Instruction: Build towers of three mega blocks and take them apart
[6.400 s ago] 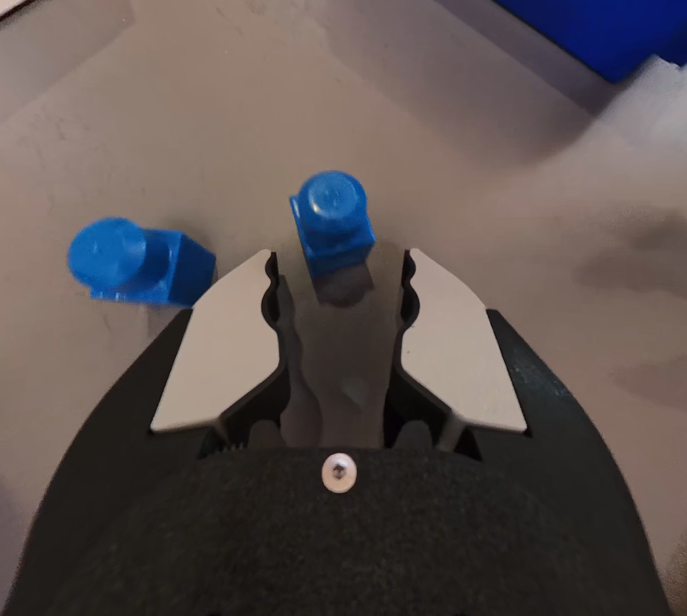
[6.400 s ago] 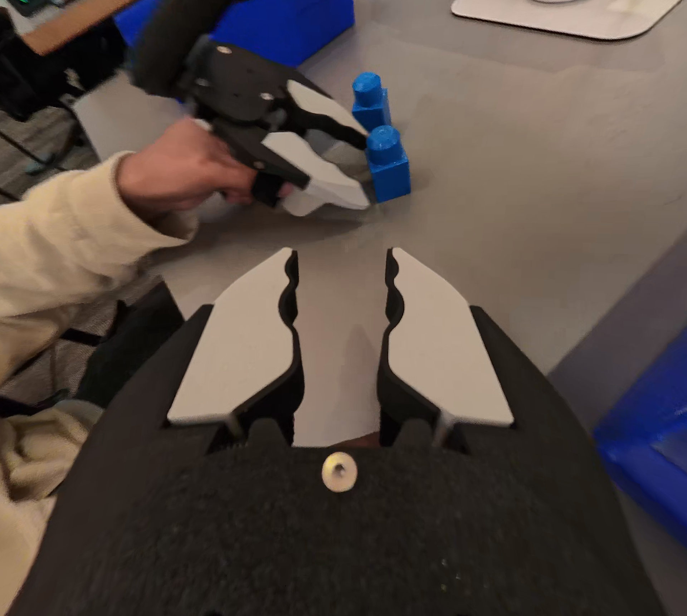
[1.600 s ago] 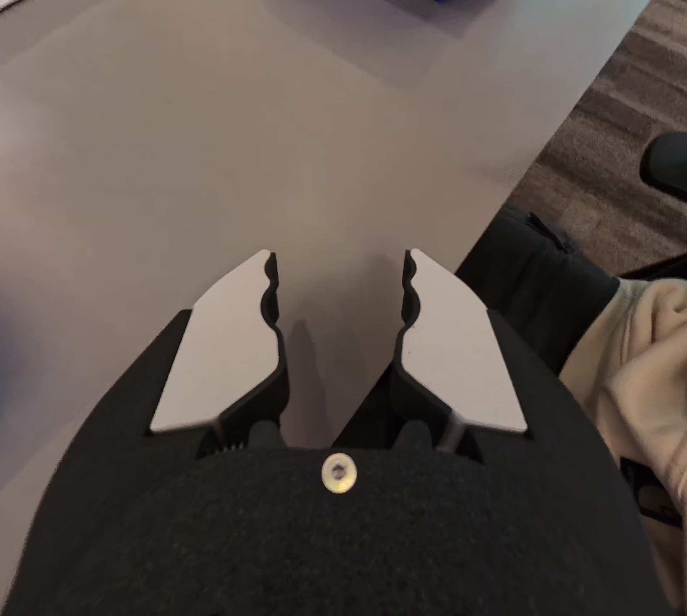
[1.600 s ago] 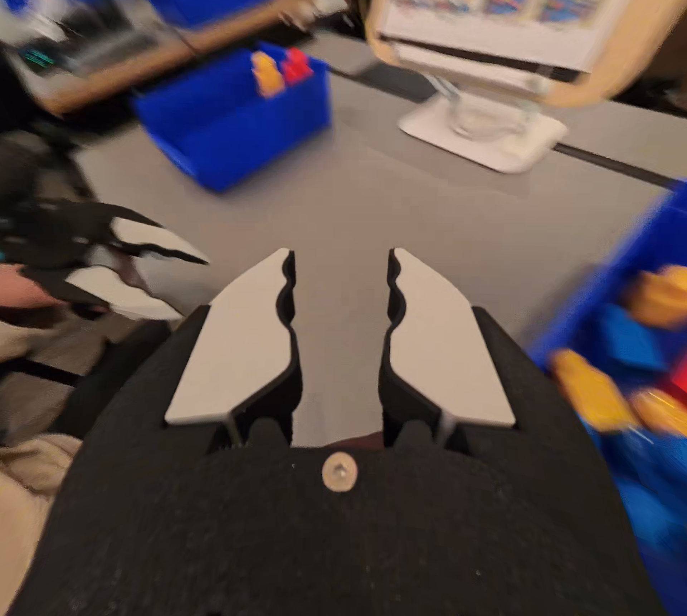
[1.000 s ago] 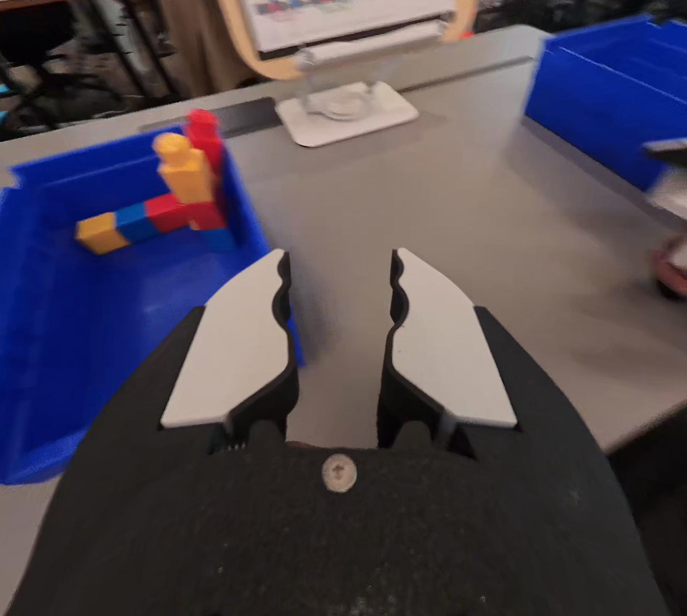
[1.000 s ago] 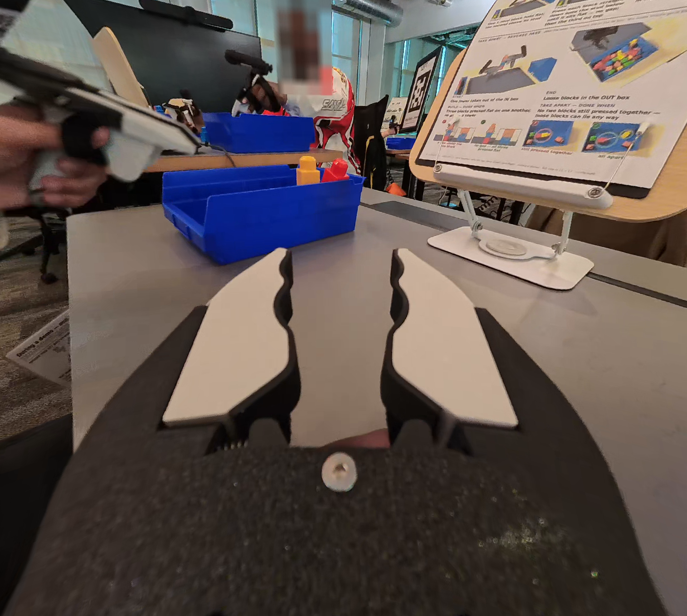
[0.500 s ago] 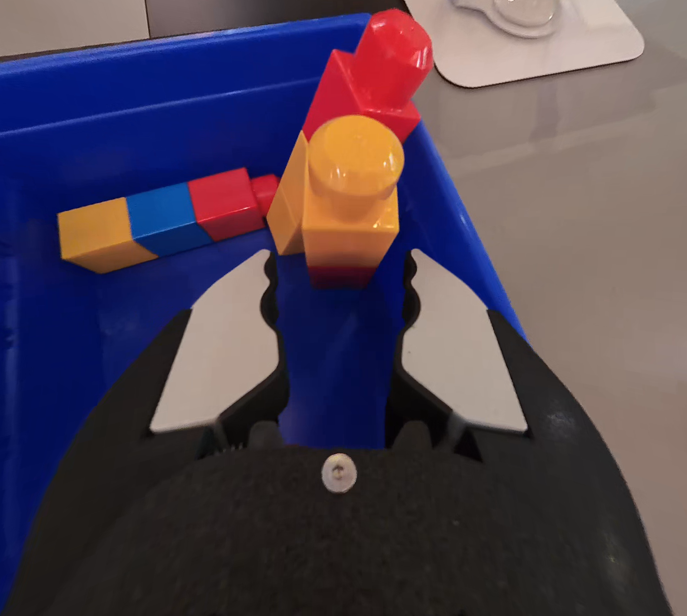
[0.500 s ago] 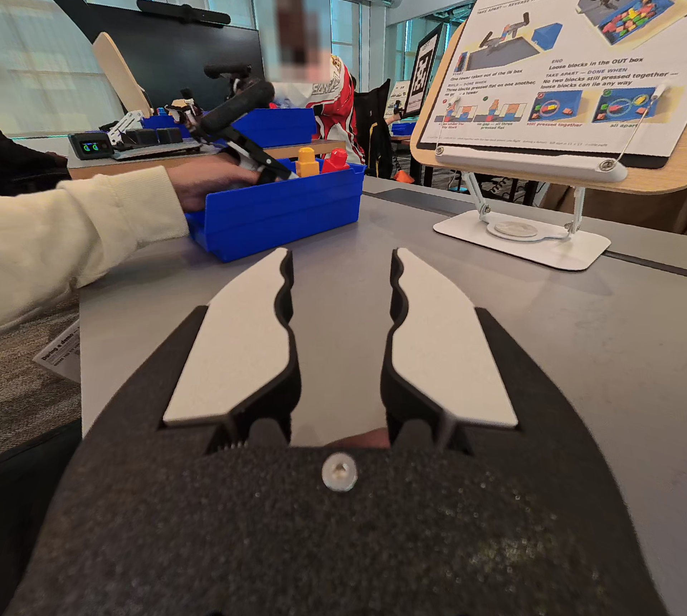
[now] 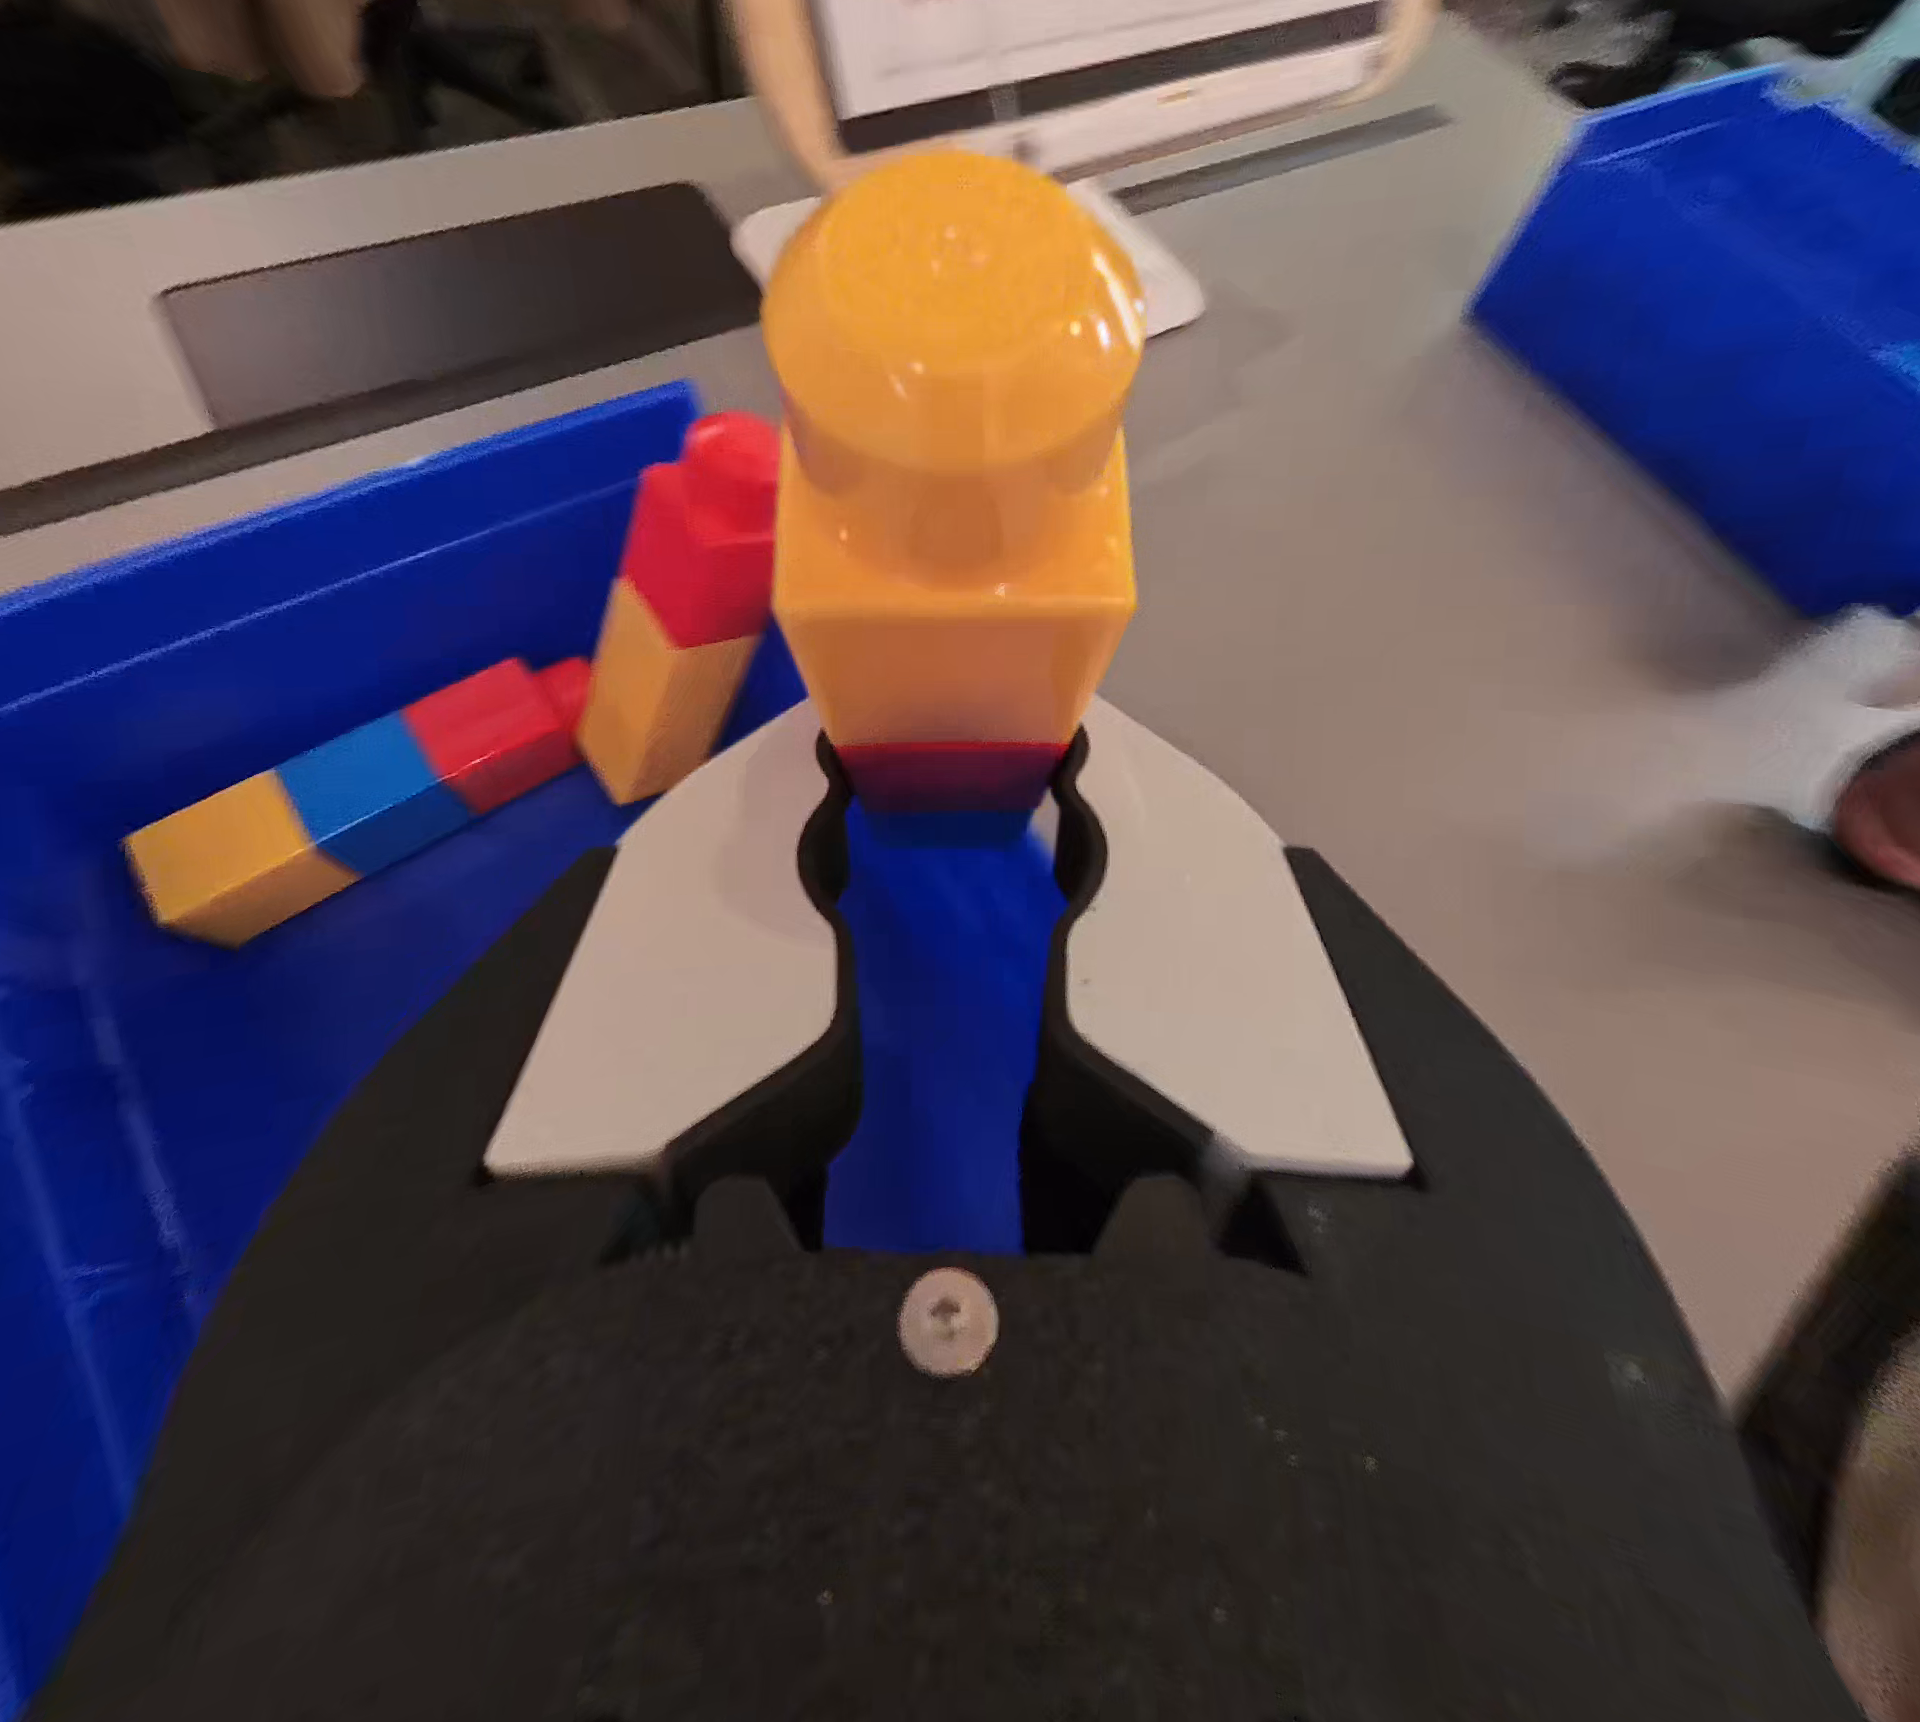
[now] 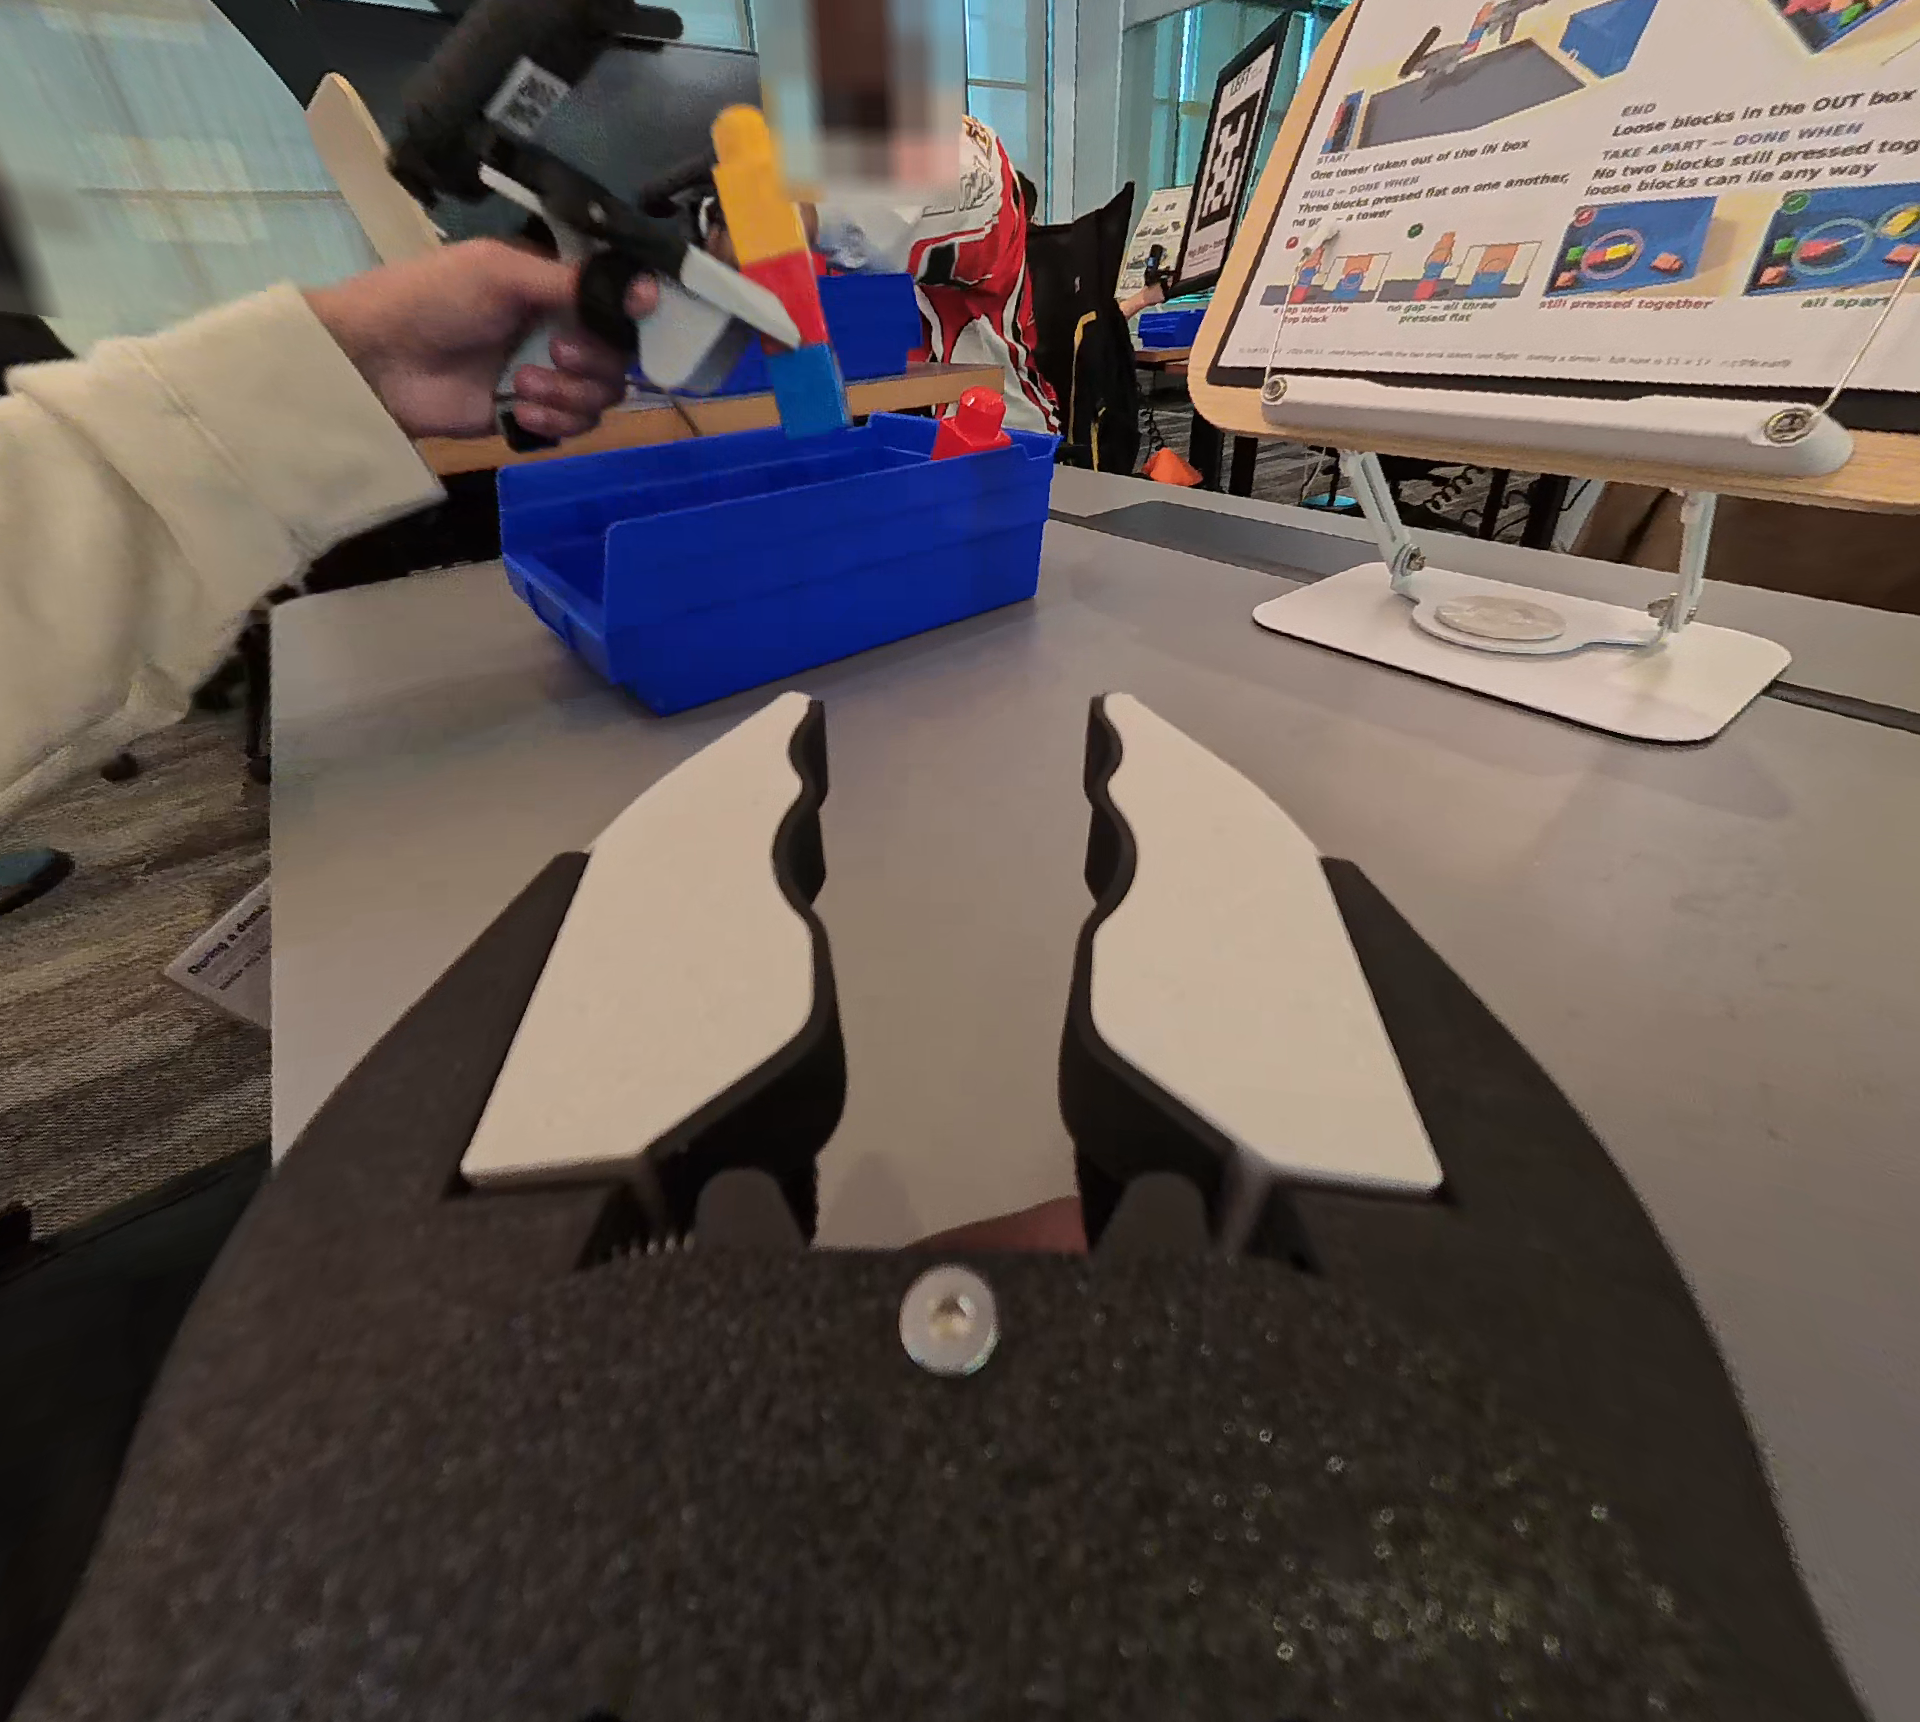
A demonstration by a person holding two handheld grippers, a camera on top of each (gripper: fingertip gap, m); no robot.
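Where I look along my left tool: the left hand-held gripper (image 9: 943,779) is clenched on a three-block plastic tower, yellow on top, red in the middle, blue at the bottom (image 9: 951,529); both pads press the red block from either side.
Tower's place: from the right wrist view I see the same tower (image 10: 777,259) lifted clear above the blue plastic bin on the left side of the desk (image 10: 790,571), tilted a little, its blue end nearest the bin's rim.
Left hand: my hand in a cream sleeve (image 10: 457,332) holds that tool by its grip.
Right tool: the right hand-held gripper (image 10: 951,727) is released, fingers apart with only bare desk showing between them, low over the grey desk (image 10: 1455,893).
Bin contents: a second tower, yellow, blue and red, lying flat on the bin floor (image 9: 353,799); a third tower with a red block over a yellow one leaning at the bin's far wall (image 9: 681,612), its lowest part hidden from me.
Other bin: a second blue plastic bin (image 9: 1714,384) at the right, blurred.
Behind: a wooden-framed instruction board on a white stand (image 10: 1558,238) at the far side of the desk.
Background: another person in a red and white top (image 10: 971,259).
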